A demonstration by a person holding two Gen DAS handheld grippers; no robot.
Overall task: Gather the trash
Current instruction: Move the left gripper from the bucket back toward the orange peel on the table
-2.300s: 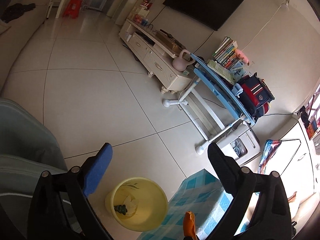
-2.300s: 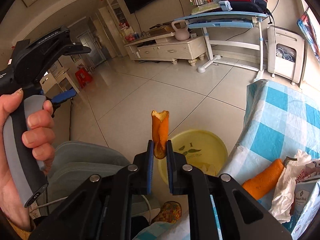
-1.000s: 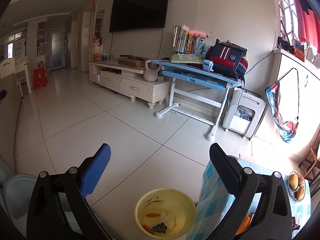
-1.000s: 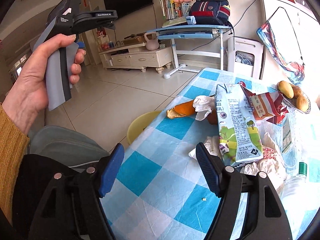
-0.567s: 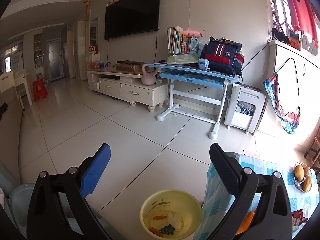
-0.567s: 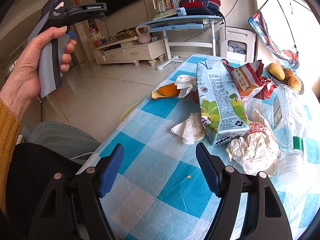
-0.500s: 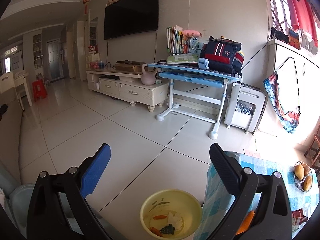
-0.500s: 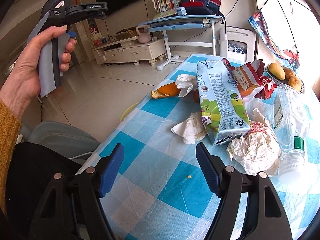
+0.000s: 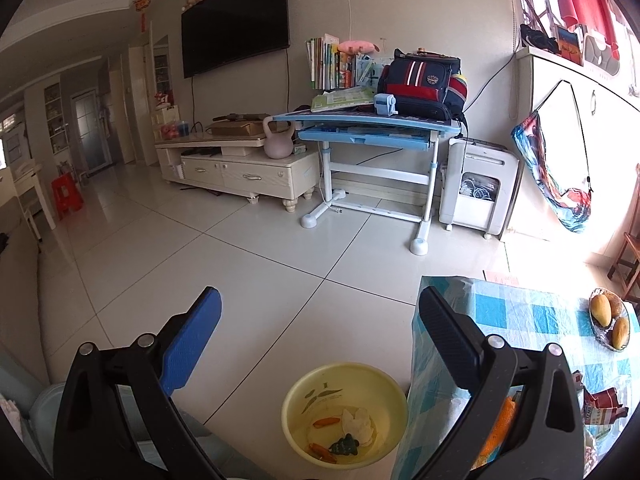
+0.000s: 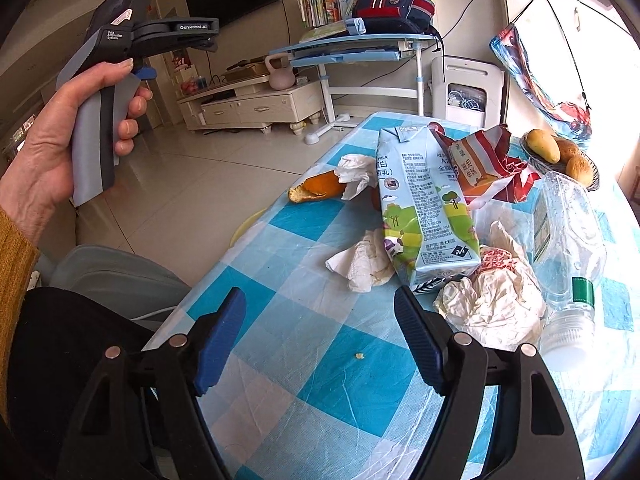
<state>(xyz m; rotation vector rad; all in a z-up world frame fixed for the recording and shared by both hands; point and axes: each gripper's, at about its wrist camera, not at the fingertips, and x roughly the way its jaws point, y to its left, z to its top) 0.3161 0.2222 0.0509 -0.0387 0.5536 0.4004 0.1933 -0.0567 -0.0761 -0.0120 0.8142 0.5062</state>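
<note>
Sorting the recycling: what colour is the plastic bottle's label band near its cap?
Green, on the clear bottle lying on the table; the right wrist view shows it best.

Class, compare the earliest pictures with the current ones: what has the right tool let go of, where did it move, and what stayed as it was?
The right tool no longer clamps the orange peel strip it held above the yellow basin; it now stands open and empty, swung over the checked table toward the crumpled tissue. Orange peel pieces now lie in the basin. The left tool stayed open and empty.

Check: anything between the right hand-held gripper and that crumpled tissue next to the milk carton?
Nothing visible. The right hand-held gripper is open over bare tablecloth, and the crumpled tissue lies ahead, against the milk carton.
</note>
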